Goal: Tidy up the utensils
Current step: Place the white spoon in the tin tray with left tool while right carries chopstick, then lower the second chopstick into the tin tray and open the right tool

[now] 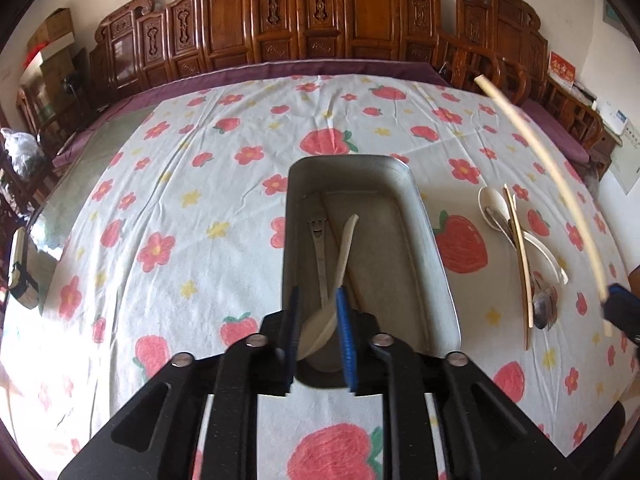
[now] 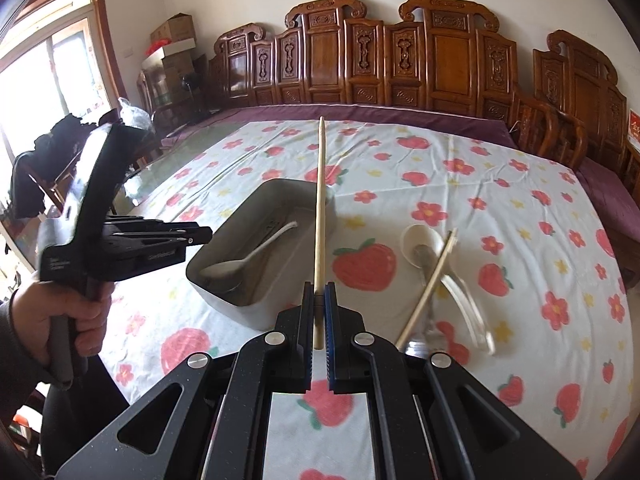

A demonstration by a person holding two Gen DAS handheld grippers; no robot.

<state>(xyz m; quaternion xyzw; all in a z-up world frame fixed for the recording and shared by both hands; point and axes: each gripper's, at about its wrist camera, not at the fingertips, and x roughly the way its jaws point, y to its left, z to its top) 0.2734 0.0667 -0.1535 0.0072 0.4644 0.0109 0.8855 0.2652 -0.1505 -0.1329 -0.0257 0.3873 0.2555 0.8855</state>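
— Carved dark wooden screens [image 2: 400,60] line the wall behind a table under a white cloth printed with strawberries and flowers [image 1: 180,220]. What sits on it?

— A rectangular grey metal tray [image 1: 424,240], holding a white plastic spoon [image 1: 340,264] crossed over a steel utensil with a smiling-face cutout [image 1: 318,240]. To its right lies a loose heap: a white ceramic soup spoon [image 2: 416,242], a metal spoon [image 1: 544,304] and pale wooden chopsticks [image 1: 520,256].

— And the claws?

— The left claw [image 1: 318,332] stands narrowly apart over the tray's near end, gripping nothing. The right wrist view shows it from the side [image 2: 176,236], with the person's hand [image 2: 60,320] on the handle.

— The right one?

— The right claw [image 2: 319,320] is clamped on a single long pale wooden chopstick [image 2: 320,208], which points forward above the tray's right edge. The left view catches that chopstick [image 1: 560,188] only as a blurred streak at the far right.
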